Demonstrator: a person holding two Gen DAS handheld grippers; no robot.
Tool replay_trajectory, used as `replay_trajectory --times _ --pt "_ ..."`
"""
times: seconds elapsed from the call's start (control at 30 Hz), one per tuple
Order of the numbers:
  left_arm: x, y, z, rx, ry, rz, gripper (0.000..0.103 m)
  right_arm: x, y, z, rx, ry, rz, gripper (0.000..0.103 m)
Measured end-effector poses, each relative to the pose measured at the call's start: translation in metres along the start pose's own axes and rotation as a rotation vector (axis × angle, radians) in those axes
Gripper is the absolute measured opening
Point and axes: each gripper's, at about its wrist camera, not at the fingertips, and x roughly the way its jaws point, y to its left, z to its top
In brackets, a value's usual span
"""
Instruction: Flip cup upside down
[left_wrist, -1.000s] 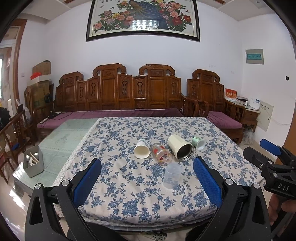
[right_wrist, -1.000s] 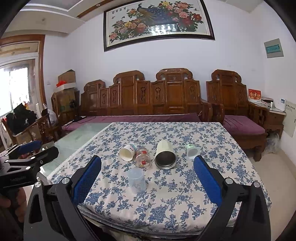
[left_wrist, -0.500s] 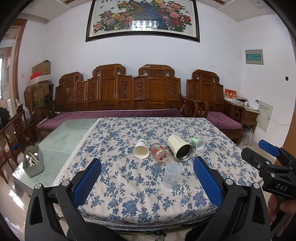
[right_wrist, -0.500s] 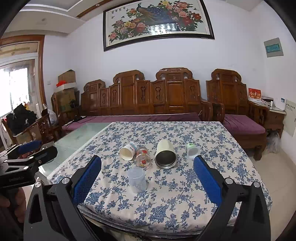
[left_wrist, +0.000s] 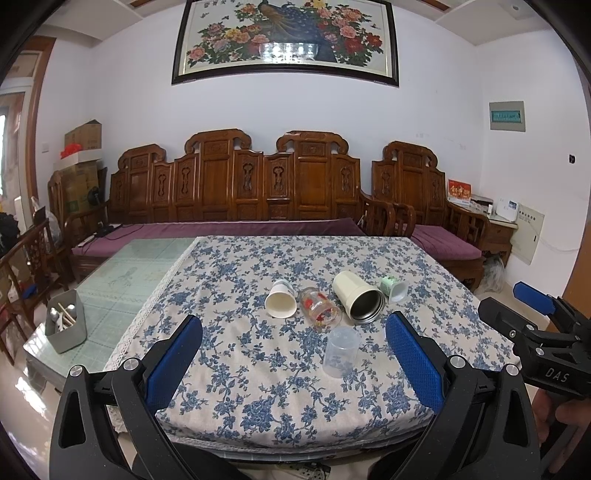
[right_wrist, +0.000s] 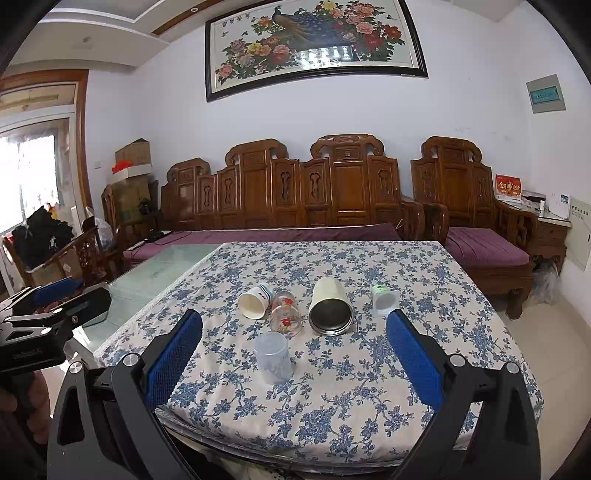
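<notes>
Only legible writing: "DAS" on right tongs (left_wrist: 532, 306).

clear plastic cup (left_wrist: 340, 351) | steel-lined tumbler (left_wrist: 357, 302) | floral cloth tablecloth (left_wrist: 258, 369)

Home living room: carved wooden sofa (left_wrist: 258, 184), peony painting (left_wrist: 286, 37).

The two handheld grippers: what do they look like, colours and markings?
Both are black angular frames with silver bolts and blue textured pads on the fingers. The left gripper and right gripper match. The right gripper's body reads "DAS" in white; a bare hand holds each handle. No cables visible.
</notes>
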Motion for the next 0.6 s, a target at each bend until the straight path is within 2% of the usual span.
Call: replay_trajectory --times 0.6 --pt "-0.0001 -0.0006 0.0011 -0.001 -0.003 0.000 0.095 0.0006 0.0001 -0.0009 -0.001 0.002 0.000 0.100"
